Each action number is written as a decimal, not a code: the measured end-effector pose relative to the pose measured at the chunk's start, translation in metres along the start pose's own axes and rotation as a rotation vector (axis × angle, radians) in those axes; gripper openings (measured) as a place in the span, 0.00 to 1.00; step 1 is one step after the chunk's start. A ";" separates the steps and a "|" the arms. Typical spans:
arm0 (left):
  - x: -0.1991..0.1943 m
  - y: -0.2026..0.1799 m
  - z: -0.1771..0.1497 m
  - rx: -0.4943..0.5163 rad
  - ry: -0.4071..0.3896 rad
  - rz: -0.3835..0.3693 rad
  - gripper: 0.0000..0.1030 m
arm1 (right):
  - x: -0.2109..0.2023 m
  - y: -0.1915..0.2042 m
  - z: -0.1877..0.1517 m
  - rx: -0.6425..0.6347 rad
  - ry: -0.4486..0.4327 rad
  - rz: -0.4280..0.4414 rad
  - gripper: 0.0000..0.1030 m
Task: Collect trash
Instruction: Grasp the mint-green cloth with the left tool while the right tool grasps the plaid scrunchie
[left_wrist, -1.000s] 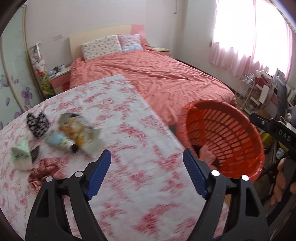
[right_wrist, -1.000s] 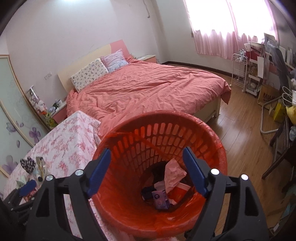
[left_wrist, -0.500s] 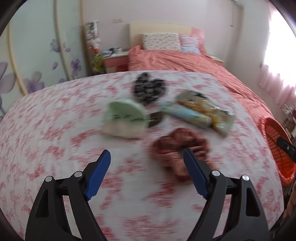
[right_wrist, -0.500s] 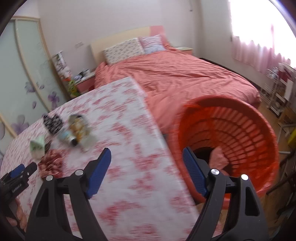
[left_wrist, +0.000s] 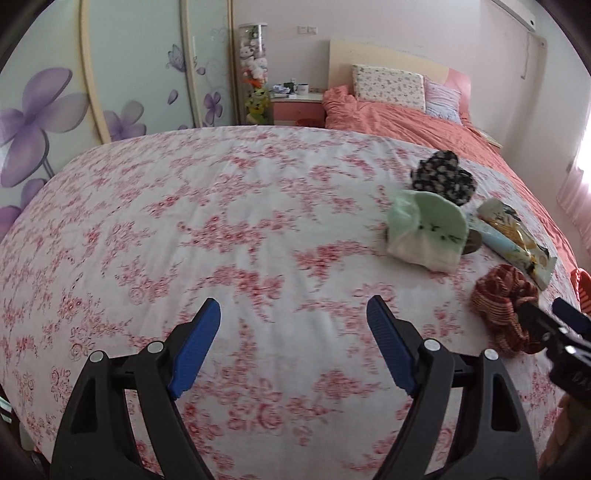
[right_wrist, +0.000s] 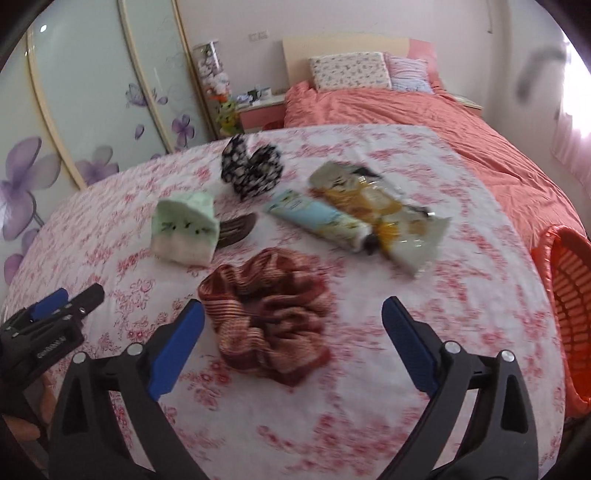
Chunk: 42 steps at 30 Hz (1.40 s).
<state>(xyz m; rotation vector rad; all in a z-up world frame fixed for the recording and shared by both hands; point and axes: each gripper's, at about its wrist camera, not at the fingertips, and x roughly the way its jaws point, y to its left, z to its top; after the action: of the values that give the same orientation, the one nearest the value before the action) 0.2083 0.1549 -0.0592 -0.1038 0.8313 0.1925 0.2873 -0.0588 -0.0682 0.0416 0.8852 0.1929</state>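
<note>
My right claw just opened wider over red scrunchie (nothing gripped); my left claw spread, empty, left of scrunchie.

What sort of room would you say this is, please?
Most likely a home bedroom: a bed with pillows, a pink nightstand, and sliding wardrobe doors painted with purple flowers.

Your frames are bright with daylight glaring at right edge; cloth motion-blurred, fisheye corners dark.

R hand-held gripper wider; off basket
</note>
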 end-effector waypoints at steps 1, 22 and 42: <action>0.001 0.005 0.000 -0.009 0.002 0.003 0.81 | 0.006 0.006 0.000 -0.011 0.012 -0.005 0.92; 0.019 -0.063 0.026 0.002 -0.010 -0.149 0.96 | -0.014 -0.066 -0.023 0.083 0.008 -0.160 0.34; 0.047 -0.074 0.044 0.012 0.028 -0.154 0.20 | -0.010 -0.067 -0.022 0.070 0.018 -0.163 0.39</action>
<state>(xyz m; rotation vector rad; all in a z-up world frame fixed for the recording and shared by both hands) 0.2870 0.0957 -0.0631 -0.1590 0.8484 0.0414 0.2737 -0.1277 -0.0821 0.0330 0.9091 0.0102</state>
